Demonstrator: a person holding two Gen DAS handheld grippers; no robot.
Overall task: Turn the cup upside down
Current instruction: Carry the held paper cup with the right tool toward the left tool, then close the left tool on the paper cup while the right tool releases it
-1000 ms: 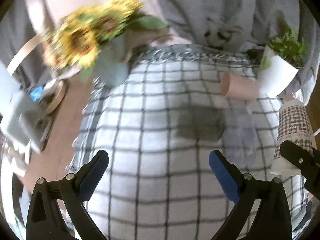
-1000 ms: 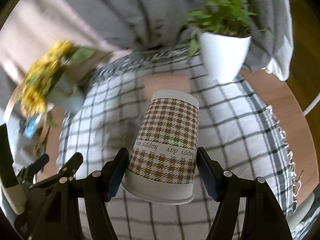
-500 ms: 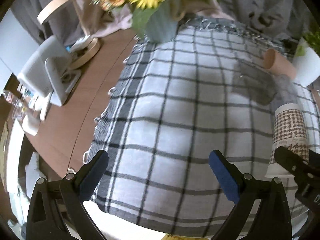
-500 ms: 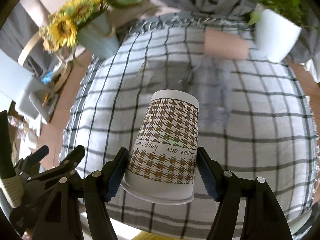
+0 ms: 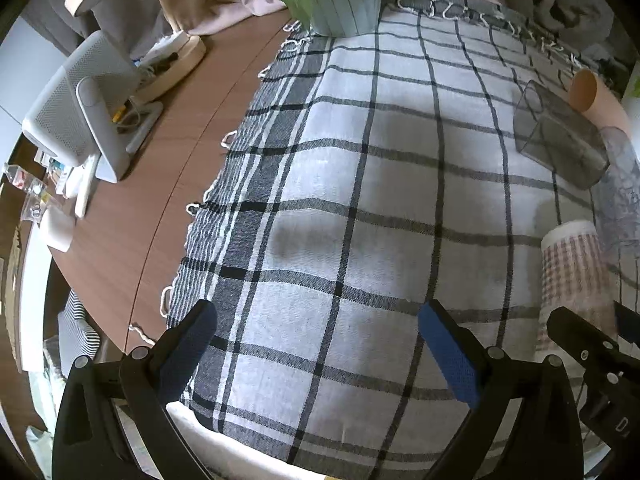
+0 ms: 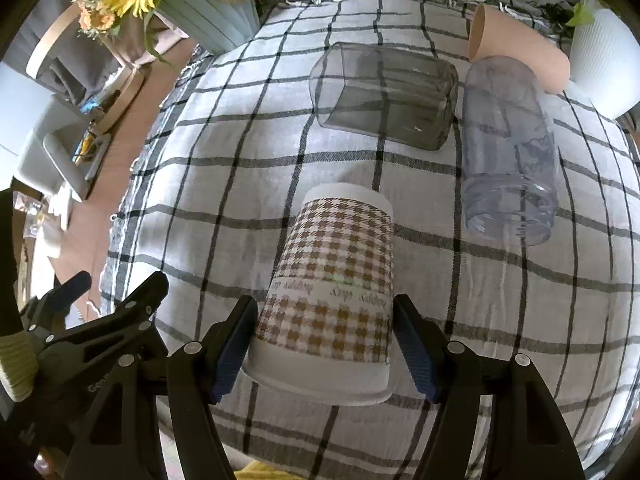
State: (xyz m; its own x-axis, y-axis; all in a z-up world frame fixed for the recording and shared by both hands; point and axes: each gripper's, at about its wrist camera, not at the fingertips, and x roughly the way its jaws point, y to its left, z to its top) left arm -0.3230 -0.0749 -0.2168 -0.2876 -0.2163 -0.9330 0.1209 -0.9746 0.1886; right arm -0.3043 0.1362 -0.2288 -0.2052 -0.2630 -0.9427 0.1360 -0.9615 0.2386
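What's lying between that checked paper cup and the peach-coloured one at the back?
In the right wrist view, a clear plastic cup lies on its side between the paper cup and the peach cup.

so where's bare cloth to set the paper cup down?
Free: wide checked cloth left of the paper cup, between the sunflower vase and the near edge. Crowded: far right, where grey glass, clear cup and peach cup lie.

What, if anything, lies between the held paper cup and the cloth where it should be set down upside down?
Nothing visible does. The right gripper holds the paper cup over bare checked cloth; the grey glass and clear cup lie on their sides farther back.
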